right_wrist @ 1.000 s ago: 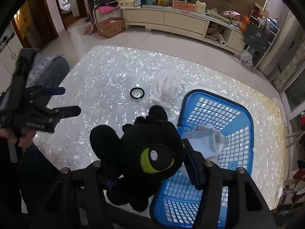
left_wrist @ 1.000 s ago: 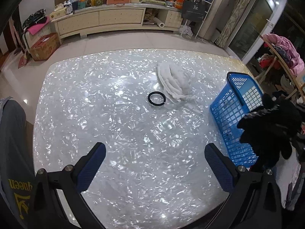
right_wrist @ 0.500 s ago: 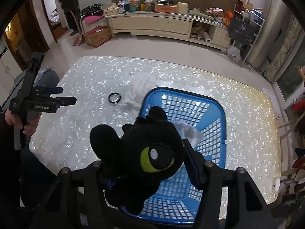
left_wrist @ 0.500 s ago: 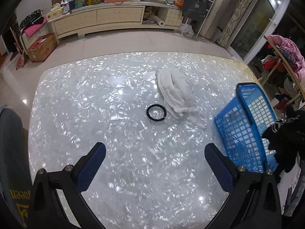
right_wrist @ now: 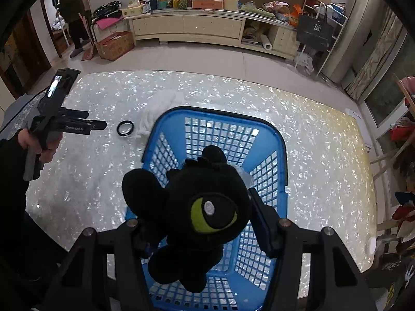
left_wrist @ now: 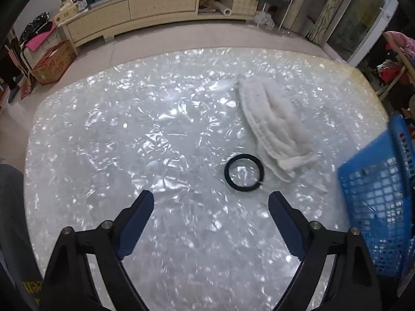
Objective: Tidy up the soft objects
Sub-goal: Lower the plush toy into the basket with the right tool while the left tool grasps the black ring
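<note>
The right gripper [right_wrist: 199, 223] clamps a fuzzy black plush toy [right_wrist: 205, 212] with a yellow-green eye above the blue lattice plastic basket [right_wrist: 281, 160]. The left gripper [left_wrist: 210, 207], nothing between its closing jaws, hangs over the glossy pearl-patterned table [left_wrist: 129, 134] near a black ring [left_wrist: 243, 172] and crumpled white fleecy cloth [left_wrist: 275, 124].

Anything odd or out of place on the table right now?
Only the small black rubber-like ring stands out: a hard-looking loop beside the crumpled white cloth among soft things. Nothing looks spilled or damaged.
</note>
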{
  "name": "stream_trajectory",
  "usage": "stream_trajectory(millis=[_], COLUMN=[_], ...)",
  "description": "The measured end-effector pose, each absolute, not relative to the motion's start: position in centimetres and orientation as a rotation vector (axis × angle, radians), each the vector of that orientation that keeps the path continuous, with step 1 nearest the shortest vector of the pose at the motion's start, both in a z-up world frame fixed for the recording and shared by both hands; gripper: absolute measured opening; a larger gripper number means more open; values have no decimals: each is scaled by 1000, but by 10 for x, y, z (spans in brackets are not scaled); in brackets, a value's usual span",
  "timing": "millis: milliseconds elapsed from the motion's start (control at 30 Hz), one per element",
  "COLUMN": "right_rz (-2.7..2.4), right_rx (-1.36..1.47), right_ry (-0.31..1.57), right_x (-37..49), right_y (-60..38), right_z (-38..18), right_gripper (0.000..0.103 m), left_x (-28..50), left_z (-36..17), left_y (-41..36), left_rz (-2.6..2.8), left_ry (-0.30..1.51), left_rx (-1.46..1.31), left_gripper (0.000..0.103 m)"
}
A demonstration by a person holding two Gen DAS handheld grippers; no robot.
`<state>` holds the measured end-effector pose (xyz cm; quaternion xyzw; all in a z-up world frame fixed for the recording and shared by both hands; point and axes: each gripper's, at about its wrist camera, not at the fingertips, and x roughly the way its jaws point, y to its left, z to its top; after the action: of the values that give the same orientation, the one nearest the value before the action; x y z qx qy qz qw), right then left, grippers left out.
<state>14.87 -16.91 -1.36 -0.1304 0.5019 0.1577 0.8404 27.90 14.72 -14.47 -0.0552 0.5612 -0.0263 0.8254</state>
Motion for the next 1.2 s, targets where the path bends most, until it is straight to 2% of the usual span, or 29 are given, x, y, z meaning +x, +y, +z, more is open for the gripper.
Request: stream_trajectory(millis=[67,133,267,333,567,733,767,833,900,1200], right_rz=[329,326,318,320,322,317,316,316,312,286], right_rx=[-268,-263,-260,-255,-256,-259,-261,-263,-268,-303], right_ry=[1064,1063,1051,1049,1026,1010,1010,1017,1038,1144], right_x=[151,155,159,161,162,164,165,167,172,198], right_y=[-171,-174,-175,-175,-175,-173,-173,-171,-170,-164], right_z=[-13,-13,-10,-11,-5,-1,-1,-4,-10,-52], right_gripper=[57,57,56,56,57,57,57,57,57,57], left_x=[287,294,303,308,315,322,323,324,326,303], left_z=[-153,-160,-171,-176,-183,-182,-181,-181,-181,-180], left_y=[147,145,142,139,130,127,124,114,108,126], left_rz=[-47,-37,-31,-36,-19,-23,-29,-55,-75,-66], left_ry=[1204,1216,1236,1248,1267,1266,1267,1274,1283,1270], left_rx=[-105,-81,-62,-52,-10,-2,3,26,14,-81], left_gripper=[87,80,77,66,54,29,27,12,4,3])
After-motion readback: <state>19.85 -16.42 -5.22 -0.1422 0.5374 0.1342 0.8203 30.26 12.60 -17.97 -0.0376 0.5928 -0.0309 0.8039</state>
